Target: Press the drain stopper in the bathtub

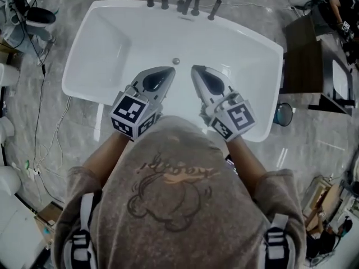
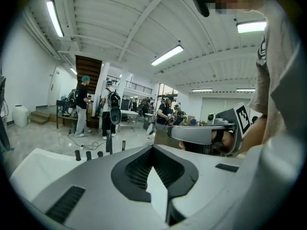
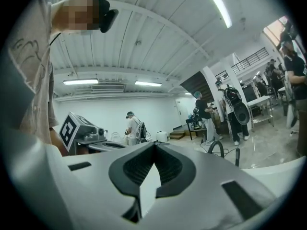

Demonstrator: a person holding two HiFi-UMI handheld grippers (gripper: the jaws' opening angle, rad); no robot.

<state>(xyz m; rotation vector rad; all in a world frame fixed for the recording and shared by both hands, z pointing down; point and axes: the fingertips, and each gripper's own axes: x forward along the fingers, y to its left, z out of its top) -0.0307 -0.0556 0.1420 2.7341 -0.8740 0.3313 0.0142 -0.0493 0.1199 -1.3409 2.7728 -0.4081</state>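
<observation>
The white bathtub lies below me in the head view. Its small round metal drain stopper sits on the tub floor near the faucet end. My left gripper hangs over the tub just short of the stopper and slightly left of it, shut on nothing. My right gripper is level with it, a little right of the stopper, also shut and empty. In the left gripper view my left gripper has its tips together; in the right gripper view my right gripper does too. Neither gripper view shows the stopper.
A dark faucet and several knobs stand on the tub's far rim. A dark cabinet and a blue bin stand to the right. Cables trail on the floor at left. People stand far off.
</observation>
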